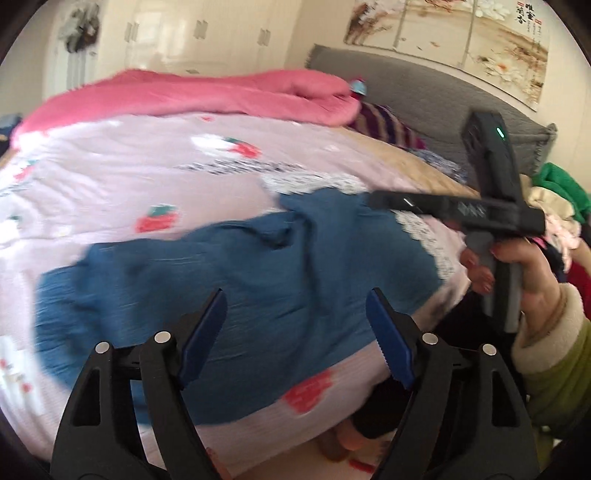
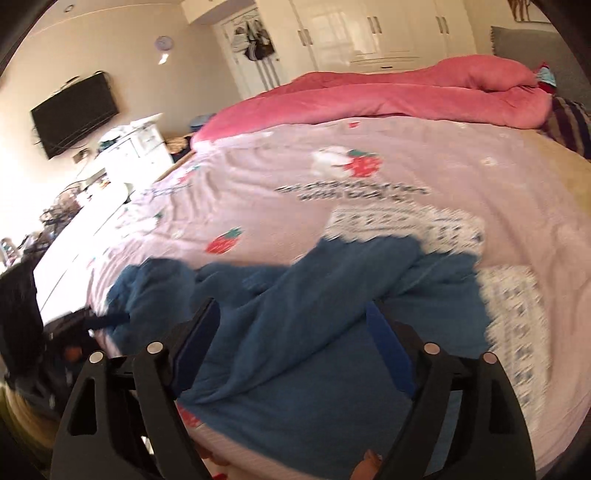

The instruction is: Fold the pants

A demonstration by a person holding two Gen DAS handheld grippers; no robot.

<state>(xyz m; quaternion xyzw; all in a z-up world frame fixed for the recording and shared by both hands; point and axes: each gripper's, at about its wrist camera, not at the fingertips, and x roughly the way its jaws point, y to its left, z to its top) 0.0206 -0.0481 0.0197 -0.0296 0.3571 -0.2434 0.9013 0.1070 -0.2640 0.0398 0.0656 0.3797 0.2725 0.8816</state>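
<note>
The left gripper had its blue fingers spread wide, with nothing between them. The right gripper was the same: its fingers stood far apart and pinched no cloth. Both pointed down at the bed from just above it. To me it looked like the person had let go, so the cloth could lie flat on its own.

The blue pants lay on the bed, near the edge closest to the person. They were not neat yet. One part was laid over another, and there were bumps and wrinkles in the middle. I think the fold was only partly done.

In the left view, the person's right hand held the handle of the other tool off to the side, next to the pants. A green and cream sleeve showed at the wrist.

Under the pants was a pink bedcover with strawberries on it. A white patch with small dark marks peeked out from behind the pants. Farther back lay a big pink blanket, rolled in a heap, well apart from the pants. It was not in the way.

A pile of clothes sat beside the bed on the right. A black TV hung on the wall, and white closets stood at the back. Nothing lay on top of the pants, so the fingers could reach them easily.
</note>
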